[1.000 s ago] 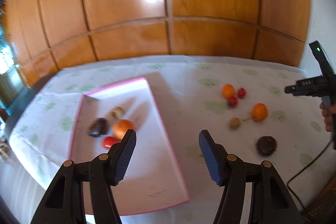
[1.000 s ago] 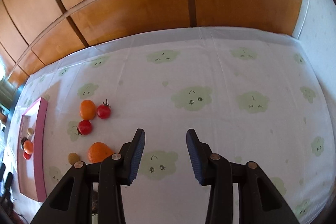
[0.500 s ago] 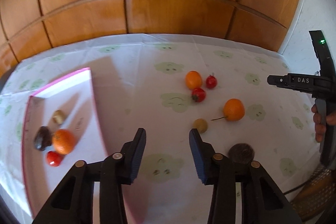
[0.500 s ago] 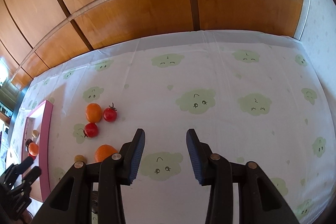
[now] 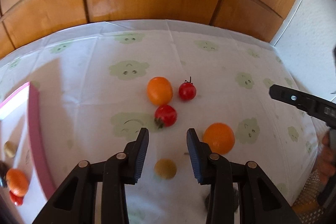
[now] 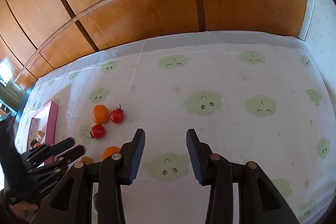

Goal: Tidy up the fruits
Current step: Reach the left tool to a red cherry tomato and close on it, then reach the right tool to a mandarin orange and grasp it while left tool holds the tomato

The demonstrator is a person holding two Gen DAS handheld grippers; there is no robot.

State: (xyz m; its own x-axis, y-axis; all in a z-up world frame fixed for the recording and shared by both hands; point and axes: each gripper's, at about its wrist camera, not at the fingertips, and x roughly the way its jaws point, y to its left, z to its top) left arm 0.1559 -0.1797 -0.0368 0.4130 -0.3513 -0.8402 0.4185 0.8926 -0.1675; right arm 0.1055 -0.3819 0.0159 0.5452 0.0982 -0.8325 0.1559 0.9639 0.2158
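Left wrist view: the left gripper (image 5: 167, 133), fingers spread and empty, hangs over the small yellow-brown fruit (image 5: 165, 168) with the orange (image 5: 219, 140) touching its right finger, so closing could knock that orange rolling on the tablecloth (image 5: 210, 68). Right wrist view: the right gripper (image 6: 165, 135), also spread and empty, is near the middle of the cloth, well apart from the tomatoes (image 6: 97, 131) and the pink tray (image 6: 52, 119) at the left edge, so round fruit may roll away.

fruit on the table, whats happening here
A person with a gripper in each hand is sorting fruit into a pink tray. The left gripper is open and empty, over the loose pile: a small yellowish fruit lies between its fingers, with a red tomato just ahead and an orange to its right. The right gripper is open over bare tablecloth. The tray already holds some fruit.
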